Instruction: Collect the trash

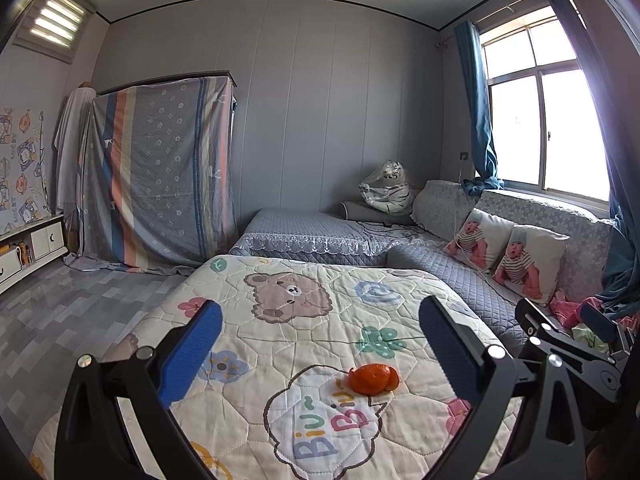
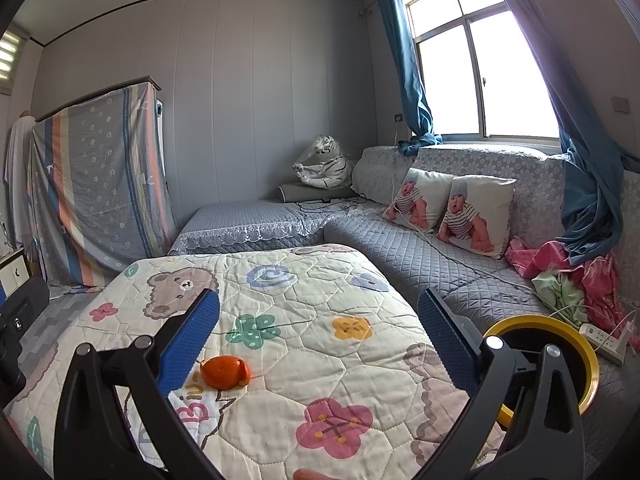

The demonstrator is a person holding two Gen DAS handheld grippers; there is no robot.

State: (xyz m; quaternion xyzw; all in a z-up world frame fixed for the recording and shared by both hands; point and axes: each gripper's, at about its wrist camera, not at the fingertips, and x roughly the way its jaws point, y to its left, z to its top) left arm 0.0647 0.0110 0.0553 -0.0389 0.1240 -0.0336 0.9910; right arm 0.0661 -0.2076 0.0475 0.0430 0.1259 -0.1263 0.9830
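L fingers: left gripper (image 1: pixel 320 346) spread wide, blue pads (image 1: pixel 192 354) empty, hovering over the quilt (image 1: pixel 280 360); peel sits between the finger lines, closer to the R pad, not touched.
R fingers: right gripper (image 2: pixel 318 344) also spread wide, nothing pinched; peel just beside its L pad (image 2: pixel 188 346), apart from it.
Trash: orange peel (image 1: pixel 373 378), a hollow curled shell, lying near the front edge of the quilt on the "Biu" bubble; looks light & crushable, my guess.
Why so: both open & low, prob lining up a grab; L looks better centred on it.
Bin: yellow-rimmed bin (image 2: pixel 591 364) off the quilt's R edge, on the grey sofa cover, half hidden behind R gripper frame; likely the drop spot.
Around: power strip (image 2: pixel 600 338) w/ cables just past the bin, pink clothes (image 2: pixel 560 260) in the sofa corner, two baby cushions (image 2: pixel 448 210), wrapped tiger toy (image 2: pixel 324 162) far corner.
In the way: nothing btwn peel & bin but the R gripper itself; cables near the bin could snag.
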